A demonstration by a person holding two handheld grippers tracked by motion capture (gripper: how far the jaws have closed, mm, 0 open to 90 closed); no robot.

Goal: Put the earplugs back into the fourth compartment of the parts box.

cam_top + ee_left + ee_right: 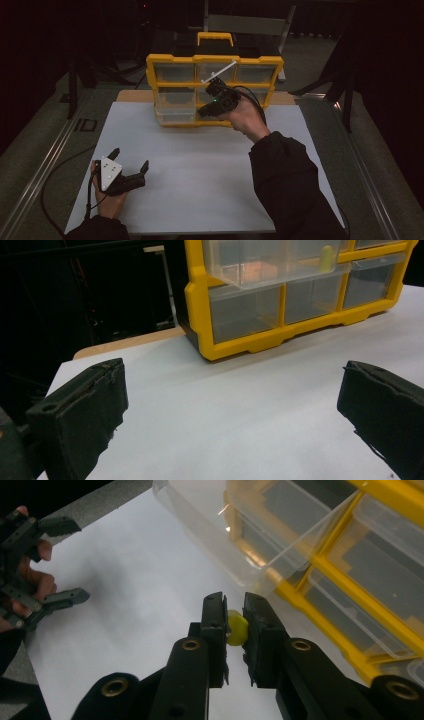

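Between your grippers, the white sheet (200, 175) lies bare, its near edge at 6 o'clock, wooden tabletop (132, 95) and dark room beyond. At 12 o'clock stands the yellow drawer organizer (167, 60), one clear drawer (210, 530) pulled out. Your right gripper (234, 625) is clenched on a small yellow piece (237, 628), rounded and smooth, just before that drawer. Your left gripper (129, 161), at 8 o'clock, stands spread wide, holding nothing.
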